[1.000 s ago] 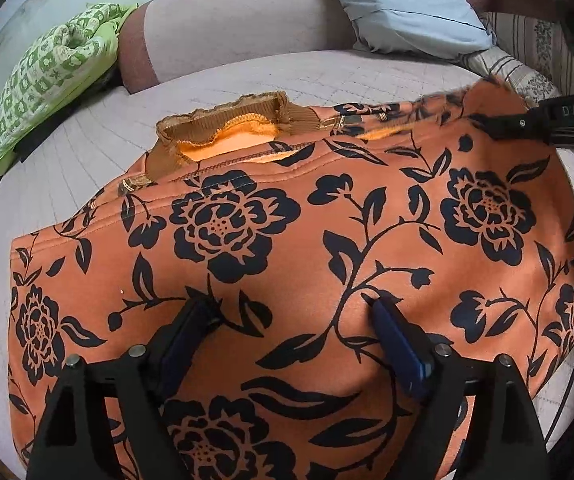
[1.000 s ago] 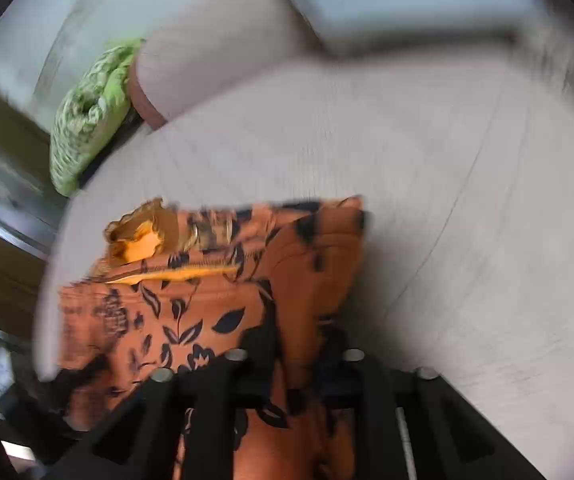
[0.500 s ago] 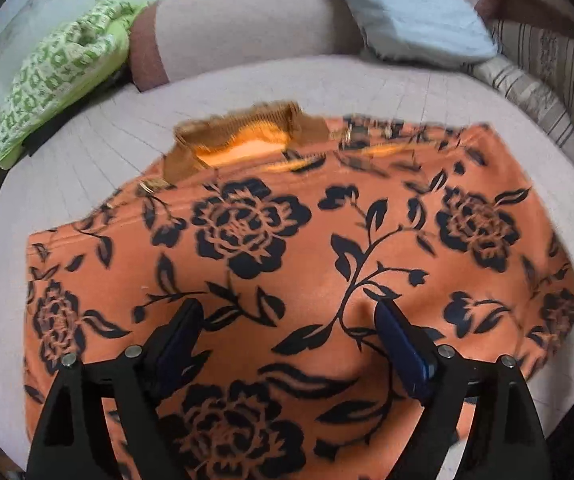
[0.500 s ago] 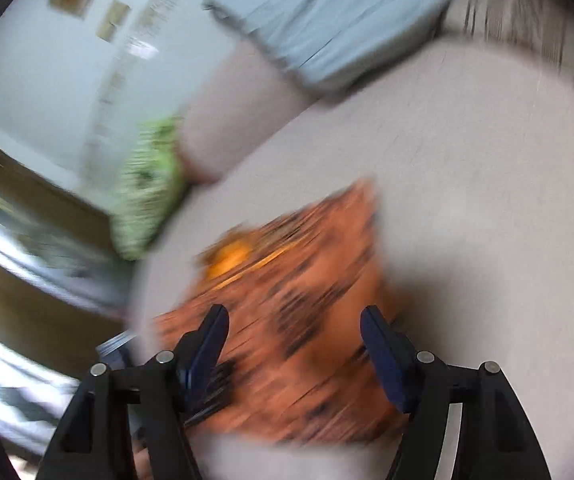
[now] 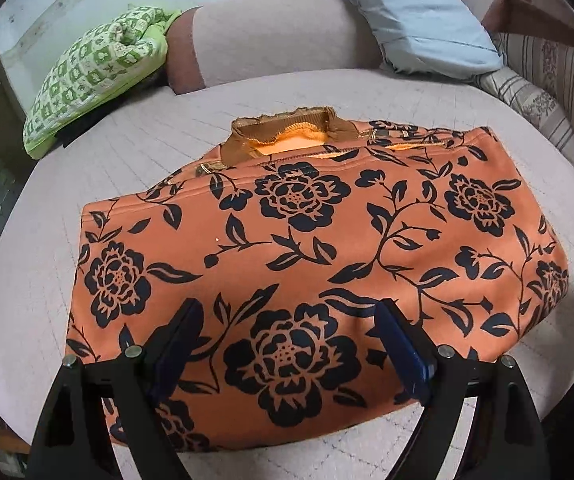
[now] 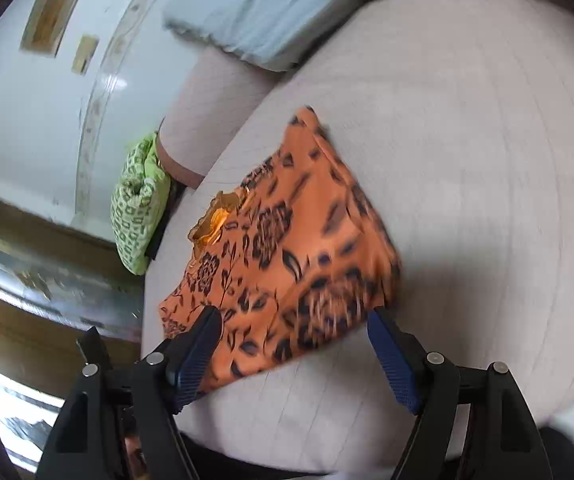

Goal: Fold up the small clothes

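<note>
Two wide-spread grippers above folded garment (image 5: pixel 319 264)

A home: cushioned sofa (image 5: pixel 271 32), pillows (image 5: pixel 415 20), framed pictures (image 6: pixel 49 20).

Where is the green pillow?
The green pillow sits far left in the left wrist view, beside the sofa armrest, beyond the orange flowered garment.
</note>
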Demonstrator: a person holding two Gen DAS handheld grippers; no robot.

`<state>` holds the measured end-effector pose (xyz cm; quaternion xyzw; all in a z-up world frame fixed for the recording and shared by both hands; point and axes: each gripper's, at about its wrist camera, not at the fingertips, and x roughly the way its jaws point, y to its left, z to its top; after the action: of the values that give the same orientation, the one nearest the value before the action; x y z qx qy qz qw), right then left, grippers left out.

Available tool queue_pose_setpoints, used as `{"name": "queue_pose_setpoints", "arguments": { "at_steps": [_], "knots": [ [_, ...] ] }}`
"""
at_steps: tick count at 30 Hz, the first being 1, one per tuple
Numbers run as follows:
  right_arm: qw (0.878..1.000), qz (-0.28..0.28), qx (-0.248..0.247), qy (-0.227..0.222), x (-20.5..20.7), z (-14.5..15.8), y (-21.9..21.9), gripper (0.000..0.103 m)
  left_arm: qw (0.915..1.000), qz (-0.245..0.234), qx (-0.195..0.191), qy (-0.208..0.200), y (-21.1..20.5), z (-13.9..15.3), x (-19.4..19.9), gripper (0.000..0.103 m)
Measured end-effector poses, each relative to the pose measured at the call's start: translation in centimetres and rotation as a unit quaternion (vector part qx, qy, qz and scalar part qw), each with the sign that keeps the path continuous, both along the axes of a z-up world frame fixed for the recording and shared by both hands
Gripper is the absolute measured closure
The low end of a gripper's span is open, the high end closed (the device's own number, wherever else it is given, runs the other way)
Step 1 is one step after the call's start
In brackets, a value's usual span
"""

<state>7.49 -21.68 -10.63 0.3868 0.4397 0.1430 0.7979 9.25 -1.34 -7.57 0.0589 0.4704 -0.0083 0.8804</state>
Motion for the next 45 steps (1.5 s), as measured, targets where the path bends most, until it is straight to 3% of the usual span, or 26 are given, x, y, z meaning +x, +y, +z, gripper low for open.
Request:
{"name": "queue_pose_setpoints", "arguments": {
  "at_steps": [5, 12, 17, 22, 26, 28, 32, 33, 34, 36, 38, 39, 40, 41, 42, 44, 45],
  "knots": [
    [0.999, 0.000, 0.012, 0.053, -0.2, -3.1, 2.1, 0.025, 0.9999, -0.001, -0.011, 0.001, 0.0, 0.2, -0.5, 0.014],
    [0.996, -0.060, 0.034, 0.054, 2.0, -4.0, 1.0, 0.024, 0.9997, 0.004, -0.023, 0.004, 0.6, 0.1, 0.2, 0.014],
    [0.990, -0.091, 0.079, 0.067, 2.5, -4.7, 0.0, 0.024, 0.9996, 0.007, -0.026, 0.009, 0.8, -0.5, 0.8, 0.014],
    [0.990, -0.103, 0.072, 0.070, 2.9, -4.3, -0.3, 0.024, 0.9992, 0.013, -0.027, 0.027, 1.1, -1.9, 1.3, 0.014],
    [0.990, -0.116, 0.043, 0.067, 2.6, -3.3, -0.1, 0.024, 0.9990, 0.022, -0.039, 0.008, 2.0, -1.1, 0.8, 0.014],
    [0.989, -0.127, 0.036, 0.067, 2.6, -3.3, -0.4, 0.024, 0.9991, 0.028, -0.032, 0.006, 2.4, -1.2, 0.6, 0.014],
    [0.988, -0.125, 0.040, 0.081, 3.5, -3.6, -0.2, 0.025, 0.9988, 0.022, 0.001, 0.043, 2.1, -4.1, 1.1, 0.013],
    [0.989, -0.120, 0.029, 0.081, 3.7, -3.4, 0.1, 0.031, 0.9993, 0.019, 0.010, 0.032, 1.8, -4.0, 1.0, 0.013],
    [0.990, -0.113, 0.017, 0.079, 3.9, -3.0, 0.6, 0.044, 0.9992, 0.020, 0.013, 0.033, 1.7, -3.7, 1.0, 0.014],
    [0.992, -0.094, -0.006, 0.082, 4.3, -2.6, 1.3, 0.052, 0.9997, 0.017, -0.004, 0.019, 1.5, -2.6, 0.8, 0.014],
    [0.992, -0.086, -0.029, 0.082, 4.4, -2.3, 1.8, 0.052, 0.9999, 0.014, 0.003, -0.006, 1.3, -1.7, 0.4, 0.014],
    [0.992, -0.090, -0.043, 0.084, 4.4, -2.3, 1.9, 0.045, 0.9998, 0.014, 0.010, -0.009, 1.2, -1.9, 0.3, 0.014],
    [0.991, -0.093, -0.046, 0.087, 4.4, -2.5, 2.0, 0.038, 0.9997, 0.010, 0.020, 0.006, 0.9, -2.8, 0.6, 0.014],
    [0.991, -0.094, -0.039, 0.086, 4.5, -2.8, 2.0, 0.038, 0.9985, -0.001, 0.036, 0.041, 0.4, -4.8, 1.1, 0.013],
    [0.991, -0.093, -0.044, 0.083, 4.7, -2.9, 2.1, 0.037, 0.9987, -0.004, 0.041, 0.028, 0.5, -5.1, 1.0, 0.009],
    [0.991, -0.082, -0.071, 0.084, 5.5, -2.8, 2.6, 0.059, 0.9988, -0.001, 0.039, 0.028, 0.7, -4.6, 1.0, 0.010],
    [0.990, -0.072, -0.081, 0.088, 6.0, -2.5, 3.0, 0.080, 0.9990, 0.001, 0.029, 0.034, 1.0, -4.4, 1.1, 0.010]
  ]
}}
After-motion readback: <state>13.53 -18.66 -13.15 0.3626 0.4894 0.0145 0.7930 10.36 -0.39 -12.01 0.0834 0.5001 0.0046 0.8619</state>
